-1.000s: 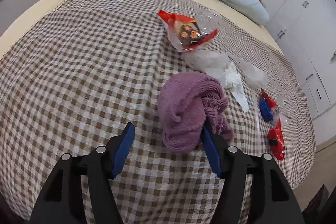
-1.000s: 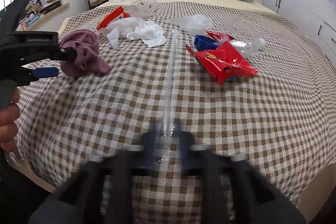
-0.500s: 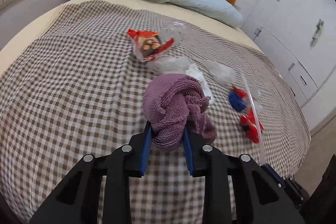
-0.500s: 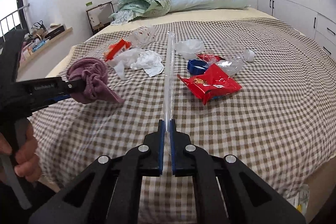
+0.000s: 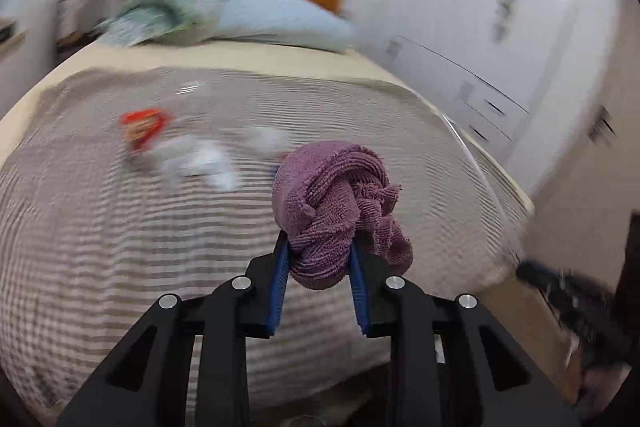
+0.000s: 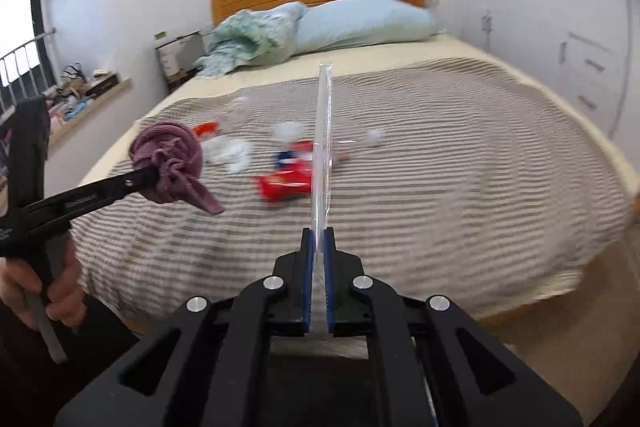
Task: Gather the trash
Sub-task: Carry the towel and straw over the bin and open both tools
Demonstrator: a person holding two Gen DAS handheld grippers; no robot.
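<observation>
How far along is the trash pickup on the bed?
Early. Done: nothing visibly binned; no bin in view. In hand: left gripper is shut on the purple cloth, lifted off the bed; right gripper is shut on a clear plastic strip standing up from its jaws. Left on the checked blanket: red snack wrapper, white crumpled scraps, another red wrapper.

I see even, soft indoor light, with daylight entering through the window (image 6: 16, 39) at the left edge of my right wrist view. Motion blur smears the bed (image 5: 120, 227) cover's checks into stripes and softens the wardrobe (image 5: 500, 27). Only the purple towel (image 5: 332, 207) and both tools stay sharp. Fisheye bending curves every edge; the corners go black.
</observation>
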